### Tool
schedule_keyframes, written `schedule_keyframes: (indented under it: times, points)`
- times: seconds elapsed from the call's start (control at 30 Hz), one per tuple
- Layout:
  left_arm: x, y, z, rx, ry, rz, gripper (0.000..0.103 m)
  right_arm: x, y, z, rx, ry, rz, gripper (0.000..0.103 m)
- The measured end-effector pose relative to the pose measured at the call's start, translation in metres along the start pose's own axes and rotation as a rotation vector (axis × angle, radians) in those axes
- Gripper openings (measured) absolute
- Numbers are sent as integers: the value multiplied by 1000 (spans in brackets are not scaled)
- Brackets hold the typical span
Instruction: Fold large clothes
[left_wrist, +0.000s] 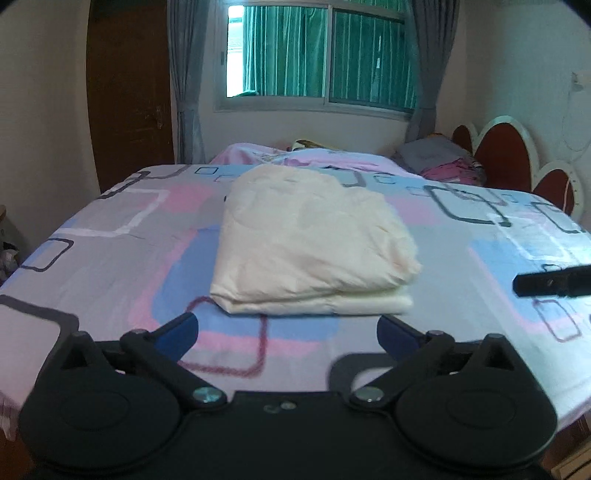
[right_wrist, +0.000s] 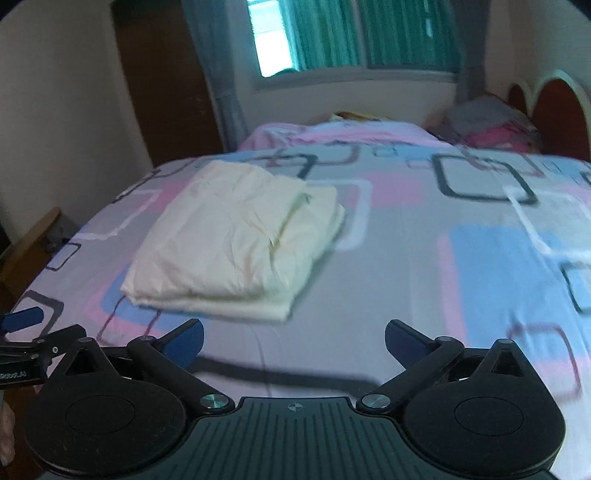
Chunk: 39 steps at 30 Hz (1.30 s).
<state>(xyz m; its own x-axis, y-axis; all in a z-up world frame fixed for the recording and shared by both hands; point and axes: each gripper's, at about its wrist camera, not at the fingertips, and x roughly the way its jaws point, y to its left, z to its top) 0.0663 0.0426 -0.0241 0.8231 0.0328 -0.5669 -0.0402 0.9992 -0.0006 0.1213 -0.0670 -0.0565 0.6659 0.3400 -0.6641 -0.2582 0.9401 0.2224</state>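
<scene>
Lying folded on a bed (left_wrist: 110, 258), a cream garment (left_wrist: 314, 240) sat as a thick, rumpled rectangle of several layers on the patterned sheet (right_wrist: 424, 277) of pink, blue and grey squares. From the left wrist view it rested just beyond the left hand-held gripper (left_wrist: 288, 332), whose 2 blue-padded fingers (left_wrist: 181, 332) stood spread as wide as they go, with only bare sheet between them. Nothing was held. The tip of the other tool poked in at the right edge of that view.

From the right wrist view the garment lay ahead and to the left of the right hand-held gripper (right_wrist: 294, 338), apart from it. Its fingers (right_wrist: 402, 339) were likewise spread fully, gripping nothing. This view was blurred.

Behind the garment, a pink quilt (left_wrist: 303, 157) lay bunched across the far side of the bed. A pile of folded clothes (left_wrist: 447, 166) sat beside a red and white headboard (left_wrist: 509, 155). A window (left_wrist: 321, 55) with green curtains and grey drapes filled the far wall, and a brown door (left_wrist: 129, 92) stood at left.
</scene>
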Motion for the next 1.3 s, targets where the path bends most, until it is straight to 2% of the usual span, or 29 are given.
schedule_keyframes:
  times: [0.13, 0.4, 0.7, 1.3]
  points:
    - [-21, -15, -4, -1, 11, -12, 103, -30, 15, -17, -55, -39, -13, 103]
    - [-53, -31, -8, 9, -45, -33, 103, -64, 30, -31, -100, -97, -38, 103]
    - [-62, -33, -5, 39, -79, -33, 103, -74, 33, -30, -92, -121, -18, 103]
    - [-63, -24, -4, 28, -98, -40, 103, -85, 29, -28, -86, -135, -18, 103]
